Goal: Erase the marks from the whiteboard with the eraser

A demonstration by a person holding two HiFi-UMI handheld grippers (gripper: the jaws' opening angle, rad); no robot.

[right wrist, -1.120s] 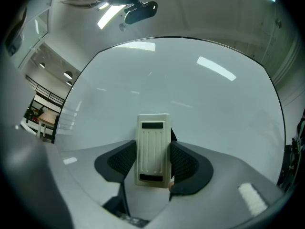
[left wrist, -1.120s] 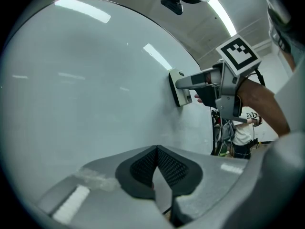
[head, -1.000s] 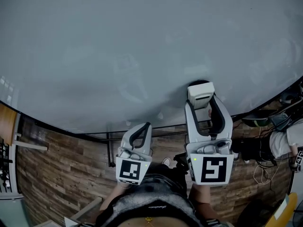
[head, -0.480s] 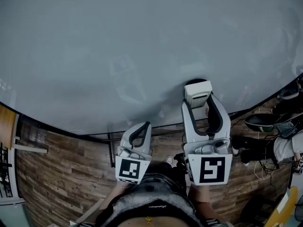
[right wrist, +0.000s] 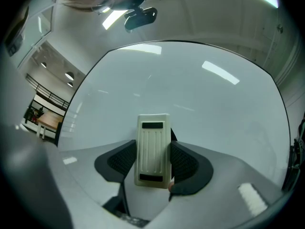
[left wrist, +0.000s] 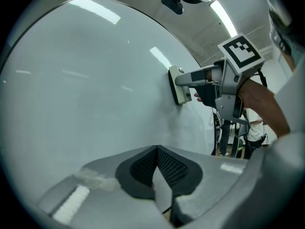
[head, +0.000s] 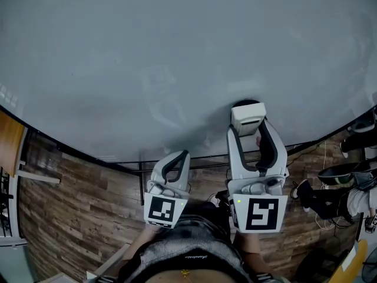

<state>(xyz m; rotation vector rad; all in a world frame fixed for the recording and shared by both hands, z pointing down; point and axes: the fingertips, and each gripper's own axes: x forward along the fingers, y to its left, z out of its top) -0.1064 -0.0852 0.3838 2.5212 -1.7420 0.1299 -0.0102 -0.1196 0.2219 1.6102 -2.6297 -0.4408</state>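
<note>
Whiteboard (head: 177, 46): it is filling most of your head view, standing upright in front of you. Its lower edge is running just beyond both grippers. Ceiling lights are reflecting on it in the two gripper views. Pale traces are showing left of the eraser, too faint to tell from reflections.
Wood-plank floor (head: 70, 211): it is lying below the board's lower edge, under your arms.
Bystander's leg and shoe (head: 309, 194): they are resting on the floor at the right edge of your head view, well apart from the grippers.
Right gripper (head: 250, 133): you are holding it up against the lower part of the board, right of centre. In its own view (right wrist: 152, 162) the jaws are standing part-way apart and clamping the eraser by its long sides.
Left gripper (head: 178, 160): you are holding it lower and to the left, pointing toward the board near its lower edge. In its own view (left wrist: 156, 151) the jaw tips are meeting, with nothing between them.
Eraser (head: 248, 117): this cream block is sitting between the right jaws, its ribbed back (right wrist: 153, 149) facing that gripper's camera. The left gripper view is showing its other face (left wrist: 175, 85) lying flat against the board.
</note>
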